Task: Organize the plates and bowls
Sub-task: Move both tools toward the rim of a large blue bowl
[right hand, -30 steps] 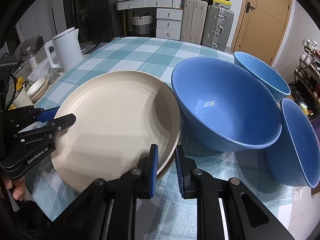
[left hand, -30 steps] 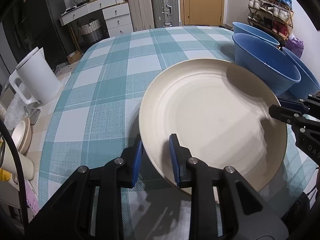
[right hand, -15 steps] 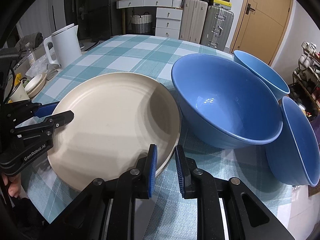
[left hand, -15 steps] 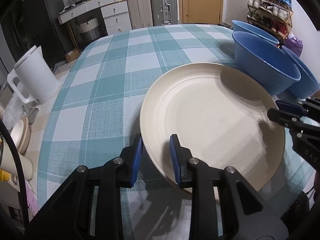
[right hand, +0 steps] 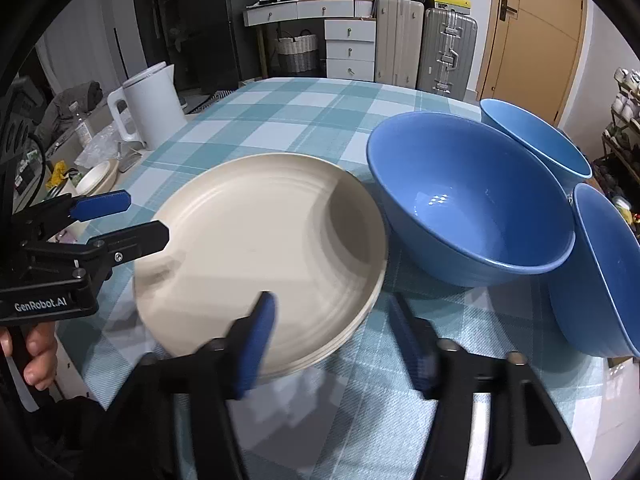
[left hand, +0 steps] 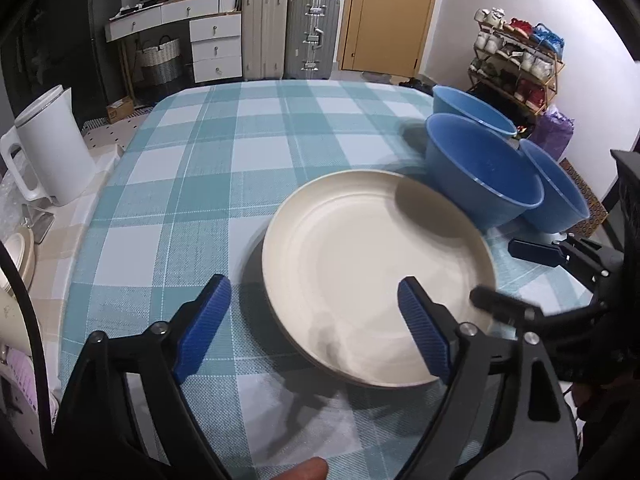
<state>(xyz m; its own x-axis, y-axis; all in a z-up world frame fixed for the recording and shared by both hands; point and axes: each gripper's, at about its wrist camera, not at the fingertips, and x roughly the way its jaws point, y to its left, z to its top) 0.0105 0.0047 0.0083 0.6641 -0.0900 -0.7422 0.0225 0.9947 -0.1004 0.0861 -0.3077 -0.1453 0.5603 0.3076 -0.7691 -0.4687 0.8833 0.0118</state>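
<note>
- Cream plate [left hand: 372, 276] lies flat on the checked tablecloth [left hand: 192, 184], touching the nearest blue bowl [right hand: 468, 196]
- Your left gripper [left hand: 316, 332]: jaws opening, spread wide across the plate's near rim, pads clear of it
- Your right gripper [right hand: 336, 344]: jaws opening astride the plate's opposite edge, gripping nothing

Right gripper [right hand: 332, 336] fingers [right hand: 256, 344] blurred — third bowl [right hand: 600, 272] cropped.

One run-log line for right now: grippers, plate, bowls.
left gripper: opening, off plate | right gripper: opening, off plate | cream plate: on checked tablecloth | three blue bowls: beside plate, unstacked
</note>
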